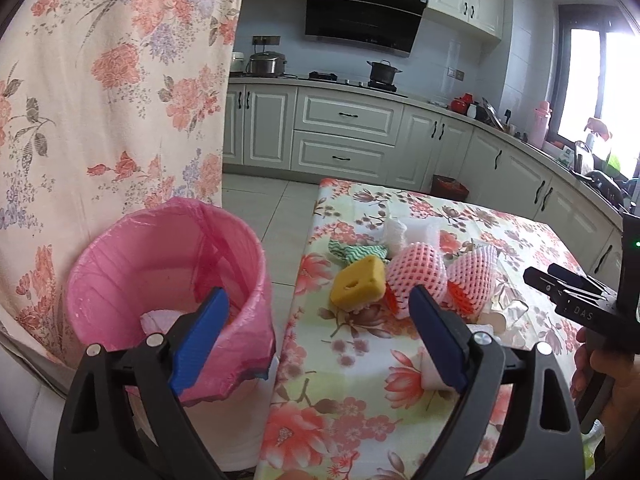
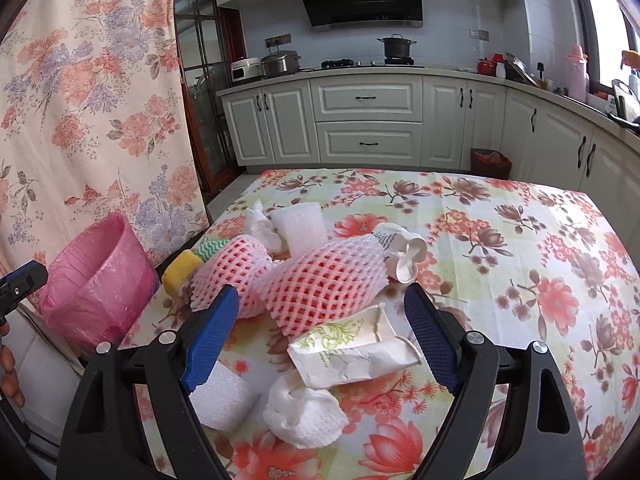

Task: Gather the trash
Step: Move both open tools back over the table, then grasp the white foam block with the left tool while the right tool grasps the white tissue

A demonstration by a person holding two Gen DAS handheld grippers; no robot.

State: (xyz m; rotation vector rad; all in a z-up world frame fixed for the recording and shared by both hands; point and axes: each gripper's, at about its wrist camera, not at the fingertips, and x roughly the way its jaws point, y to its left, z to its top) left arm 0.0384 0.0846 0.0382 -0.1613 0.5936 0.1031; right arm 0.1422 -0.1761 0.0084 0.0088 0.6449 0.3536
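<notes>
Beside the table's left edge stands a bin with a pink liner (image 1: 168,280) (image 2: 96,280), a pale wad lying inside it. My left gripper (image 1: 317,292) is open and empty, one finger over the bin and the other over the table. Trash lies heaped on the floral tablecloth (image 2: 520,240): a yellow sponge (image 1: 358,284), two pink foam nets (image 2: 232,268) (image 2: 328,276), a green-striped cloth (image 1: 352,250) and a crumpled paper cup (image 2: 404,252). My right gripper (image 2: 320,288) is open low over the heap. A crumpled paper packet (image 2: 352,352) and a white tissue wad (image 2: 304,412) lie between its fingers, untouched.
A floral curtain (image 1: 100,100) hangs right behind the bin. White foam pieces (image 2: 224,404) (image 2: 300,224) lie in the heap. Kitchen cabinets (image 2: 368,120) line the far wall, with a small red bin (image 2: 490,162) on the floor. The table's right half holds only cloth.
</notes>
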